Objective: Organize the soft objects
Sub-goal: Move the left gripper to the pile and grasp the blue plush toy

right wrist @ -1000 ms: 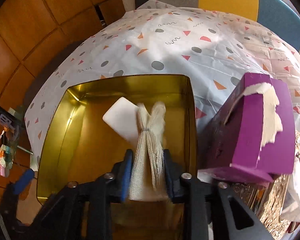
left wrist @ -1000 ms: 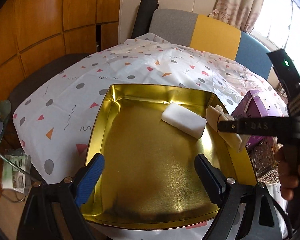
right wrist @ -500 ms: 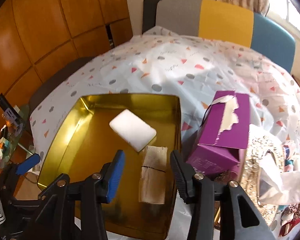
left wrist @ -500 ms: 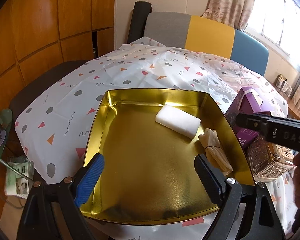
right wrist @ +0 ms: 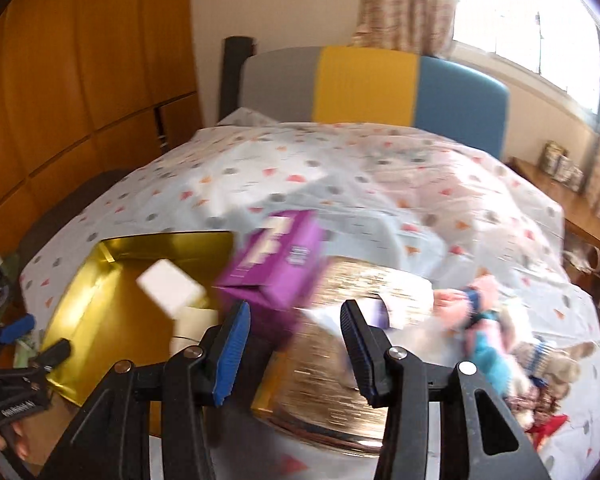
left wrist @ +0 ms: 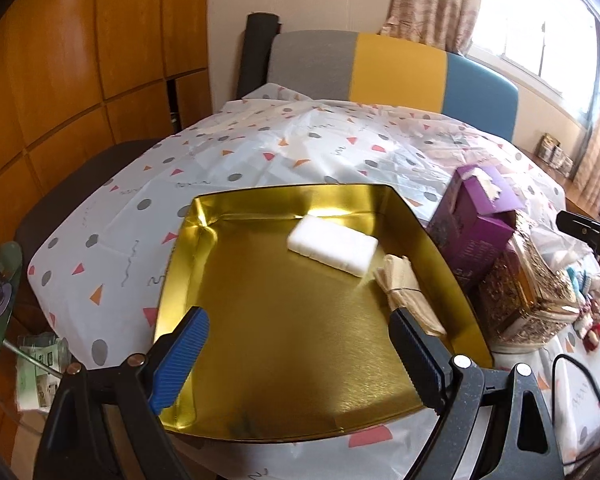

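Observation:
A gold tray (left wrist: 180, 264) lies on the patterned tablecloth. In it are a white sponge block (left wrist: 333, 246) and a tied beige cloth bundle (left wrist: 406, 292) by the right wall. My left gripper (left wrist: 296, 354) is open and empty above the tray's near edge. My right gripper (right wrist: 296, 344) is open and empty, above a glittery gold tin (right wrist: 340, 344) to the right of the tray (right wrist: 84, 292). The sponge (right wrist: 168, 286) and bundle (right wrist: 190, 328) show blurred in the right wrist view. Soft toys (right wrist: 496, 332) lie to the right of the tin.
A purple box (left wrist: 476, 224) stands right of the tray, against the gold tin (left wrist: 524, 296); it also shows in the right wrist view (right wrist: 280, 264). A grey, yellow and blue chair back (left wrist: 392, 66) is behind the table. A black cable (left wrist: 580, 384) lies at the right.
My right gripper let the cloth bundle go into the tray, opened, rose and swung right over the gold tin. My left gripper has pulled back a little.

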`<control>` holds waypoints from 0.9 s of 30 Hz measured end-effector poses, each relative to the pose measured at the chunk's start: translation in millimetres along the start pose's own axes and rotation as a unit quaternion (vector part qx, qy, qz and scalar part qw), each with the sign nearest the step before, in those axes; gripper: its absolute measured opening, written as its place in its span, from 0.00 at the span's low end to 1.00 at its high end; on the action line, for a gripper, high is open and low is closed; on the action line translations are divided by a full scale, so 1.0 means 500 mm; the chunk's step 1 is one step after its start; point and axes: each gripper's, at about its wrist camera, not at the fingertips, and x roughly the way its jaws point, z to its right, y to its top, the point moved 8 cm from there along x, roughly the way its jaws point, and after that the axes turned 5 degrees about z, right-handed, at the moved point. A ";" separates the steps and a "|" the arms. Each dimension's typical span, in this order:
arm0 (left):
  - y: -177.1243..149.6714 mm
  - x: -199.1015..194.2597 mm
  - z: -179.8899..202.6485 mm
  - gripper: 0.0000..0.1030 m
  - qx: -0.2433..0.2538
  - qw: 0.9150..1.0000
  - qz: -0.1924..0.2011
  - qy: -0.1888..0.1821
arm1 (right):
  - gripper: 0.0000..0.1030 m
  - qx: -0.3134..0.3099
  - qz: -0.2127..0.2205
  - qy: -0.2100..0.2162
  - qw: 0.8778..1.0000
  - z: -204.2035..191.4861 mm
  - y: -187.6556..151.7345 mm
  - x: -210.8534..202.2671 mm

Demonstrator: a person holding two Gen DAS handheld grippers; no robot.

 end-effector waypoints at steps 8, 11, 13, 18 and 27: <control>0.000 -0.015 0.055 0.89 0.037 0.999 0.006 -0.020 | 0.46 0.041 0.000 -0.078 0.996 0.186 -0.032 -0.026; 0.000 -0.020 0.077 0.89 0.048 0.998 0.006 -0.030 | 0.46 0.060 0.001 -0.112 0.992 0.259 -0.047 -0.037; 0.003 -0.024 0.094 0.89 0.057 0.998 0.008 -0.038 | 0.46 0.072 0.003 -0.139 0.988 0.309 -0.059 -0.041; 0.008 -0.035 0.143 0.89 0.081 0.995 0.011 -0.057 | 0.46 0.128 0.005 -0.207 0.970 0.450 -0.110 -0.054; 0.024 -0.066 0.292 0.89 0.143 0.981 0.022 -0.129 | 0.46 0.309 0.015 -0.255 0.916 0.617 -0.204 -0.106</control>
